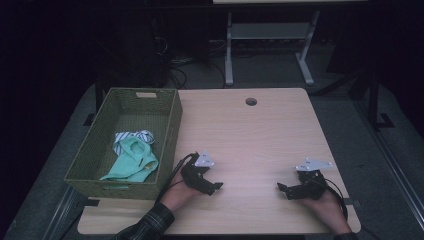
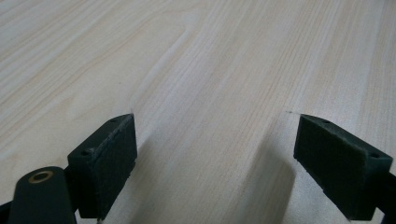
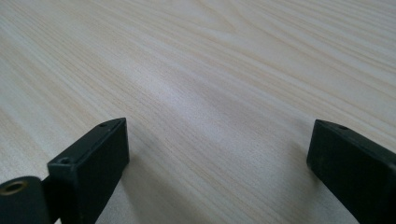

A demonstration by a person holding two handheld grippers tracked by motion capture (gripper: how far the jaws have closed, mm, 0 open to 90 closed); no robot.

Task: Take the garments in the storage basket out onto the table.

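Observation:
Both grippers rest low over the pale wooden table [image 1: 250,135] near its front edge. My left gripper [image 1: 214,186] sits just right of a woven green basket [image 1: 170,135], its jaws wide apart and pointing right. In the left gripper view the left gripper [image 2: 215,154] has only bare wood between its black pads. My right gripper [image 1: 283,190] is at the front right and points left, toward the other one. Its jaws are open too, and the right gripper [image 3: 219,163] holds nothing. In the basket lie a mint-green garment [image 1: 132,162] and a striped cloth [image 1: 135,136].
The basket takes up the table's left side. A round cable hole [image 1: 251,101] is near the far edge. Beyond the table stand a desk's white legs [image 1: 229,50] and tangled cables on a dark floor. Bare wood lies between the two grippers.

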